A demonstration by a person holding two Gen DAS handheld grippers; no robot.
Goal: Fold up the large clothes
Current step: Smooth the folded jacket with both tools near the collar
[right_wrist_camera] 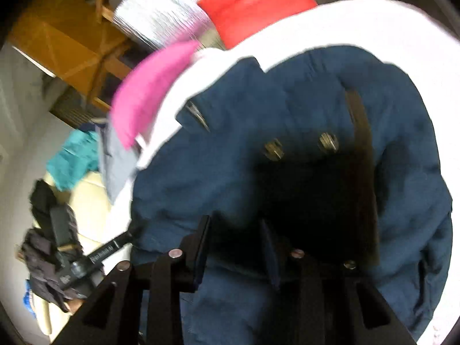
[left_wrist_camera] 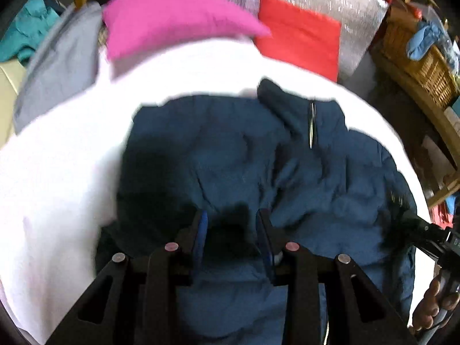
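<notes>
A dark blue padded jacket [left_wrist_camera: 244, 161] lies crumpled on a white surface [left_wrist_camera: 57, 158]; it also fills the right wrist view [right_wrist_camera: 230, 158]. My left gripper [left_wrist_camera: 231, 224] is open, its blue-padded fingers low over the jacket's near part with dark fabric between them. My right gripper [right_wrist_camera: 235, 235] is open, just above the jacket, with a dark lining with snaps [right_wrist_camera: 316, 172] ahead. The right gripper also shows at the right edge of the left wrist view [left_wrist_camera: 425, 230]. The left gripper shows at the left of the right wrist view [right_wrist_camera: 109, 247].
A pink folded garment [left_wrist_camera: 172, 20], a red one [left_wrist_camera: 299, 34] and a grey one [left_wrist_camera: 63, 60] lie at the far side of the surface. A teal cloth [left_wrist_camera: 26, 31] lies far left. A wicker basket [left_wrist_camera: 417, 60] stands on the right. A wooden chair [right_wrist_camera: 72, 43] stands beyond.
</notes>
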